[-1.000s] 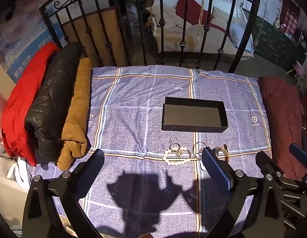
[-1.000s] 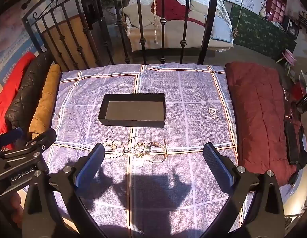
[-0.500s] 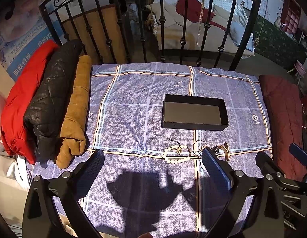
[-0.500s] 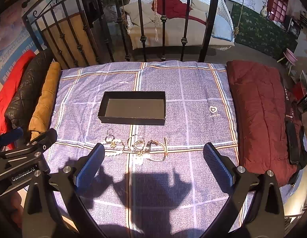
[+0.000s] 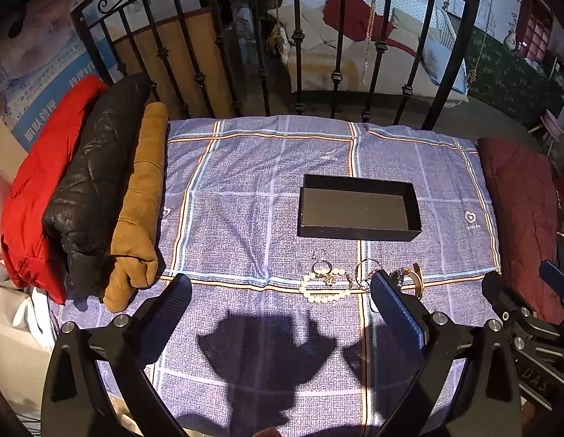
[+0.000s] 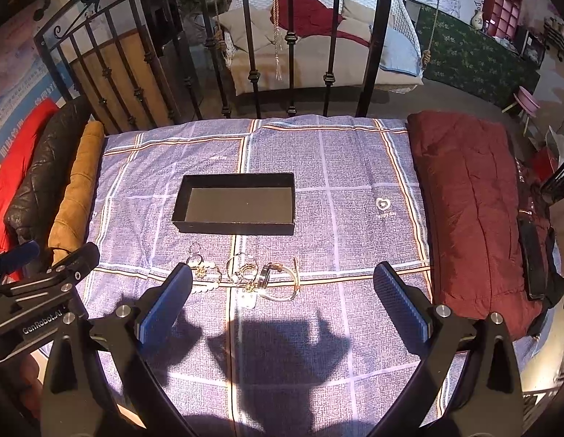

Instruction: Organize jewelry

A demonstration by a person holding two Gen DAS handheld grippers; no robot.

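Checked purple bedspread (image 5: 245, 189) on a bed with a black iron rail (image 5: 300, 36) at the far end. Black box (image 5: 358, 207) near the middle, jewelry (image 6: 245, 276) heaped just in front of it. Left hand-held gripper (image 5: 278, 298) and right hand-held gripper (image 6: 282, 291) both spread wide, grasping nothing, above the near edge.
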